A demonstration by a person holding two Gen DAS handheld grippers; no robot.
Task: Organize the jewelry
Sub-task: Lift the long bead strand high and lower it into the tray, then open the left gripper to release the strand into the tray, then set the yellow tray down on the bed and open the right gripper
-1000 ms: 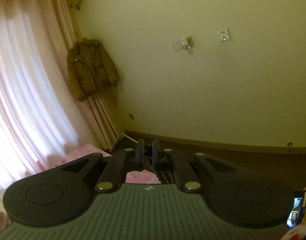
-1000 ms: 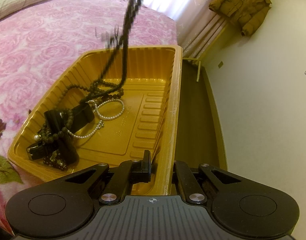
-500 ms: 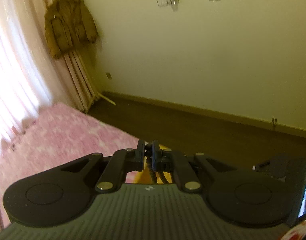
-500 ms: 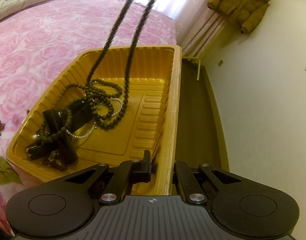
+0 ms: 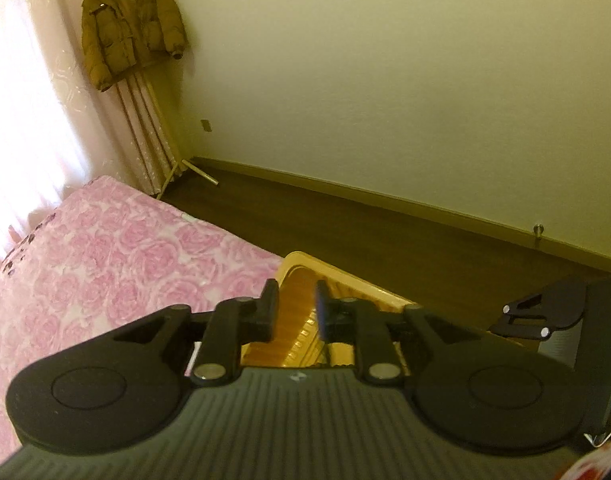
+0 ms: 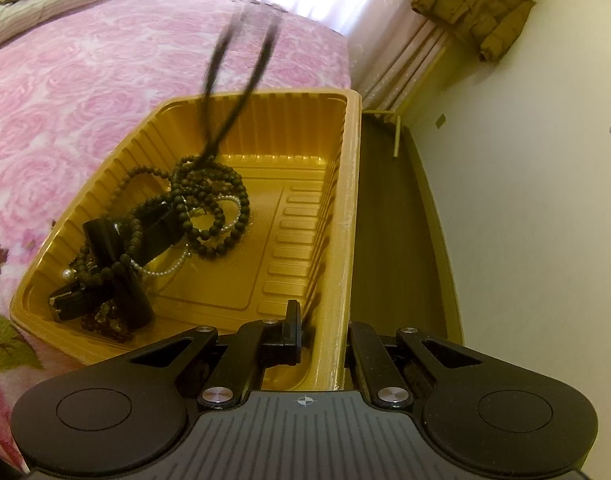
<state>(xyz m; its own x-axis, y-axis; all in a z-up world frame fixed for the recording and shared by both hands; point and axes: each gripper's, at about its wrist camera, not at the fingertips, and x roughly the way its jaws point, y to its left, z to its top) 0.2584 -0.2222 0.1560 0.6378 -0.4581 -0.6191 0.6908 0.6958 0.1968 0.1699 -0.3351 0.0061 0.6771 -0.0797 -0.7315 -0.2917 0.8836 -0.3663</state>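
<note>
I see the dark bead necklace [image 6: 209, 204] mostly coiled in the gold tray [image 6: 347, 184], two blurred strands above it. My right hand-held gripper [image 6: 323, 334] is clenched on the tray's rim. My left hand-held gripper [image 5: 295, 314] is released, empty, above the tray [image 5: 301, 268] on the bed [image 5: 105, 248].

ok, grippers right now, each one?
Left gripper: open, holding nothing.
Right gripper: closed on the tray rim.
</note>
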